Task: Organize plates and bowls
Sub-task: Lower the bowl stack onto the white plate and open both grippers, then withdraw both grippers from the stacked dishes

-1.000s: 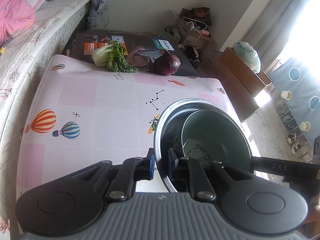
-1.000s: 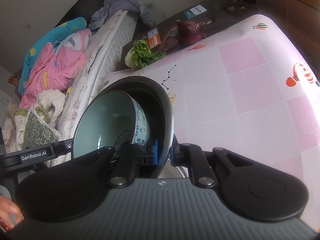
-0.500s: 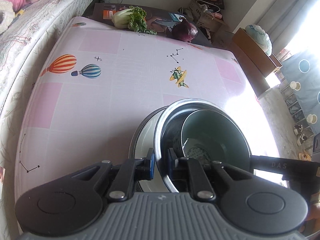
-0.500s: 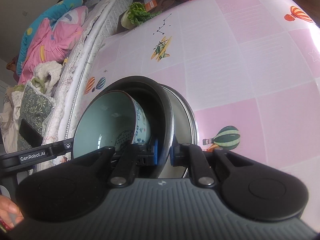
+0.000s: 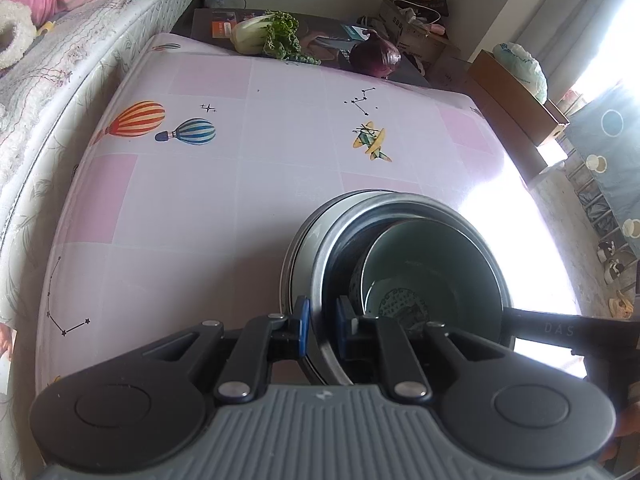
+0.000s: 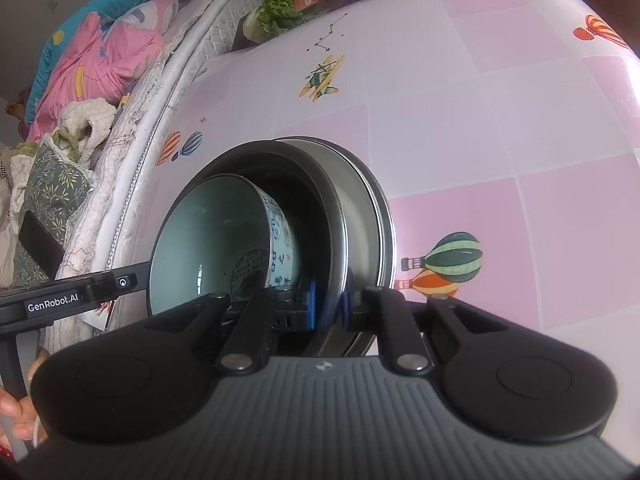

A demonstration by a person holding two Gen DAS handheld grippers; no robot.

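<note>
Two grippers pinching one steel bowl's rim, nested stack on the pink worktop.

Writing: "GenRobot.AI" on the left gripper's side bar as seen from the right wrist; "DAS" on the right gripper's bar as seen from the left wrist. Count: one steel bowl [image 5: 320, 280], one pale-green patterned ceramic bowl [image 6: 208, 240] tilted inside it, one wider steel dish [image 6: 368, 216] beneath. Left gripper [image 5: 319, 328] and right gripper [image 6: 328, 304] both angle steeply down, jaws nearly pressed together on the bowl's rim at opposite sides. Stack sits at the near right of the worktop [image 5: 200, 200]. Far edge: one leafy green [image 5: 268, 34], one red onion [image 5: 376, 56].
</note>
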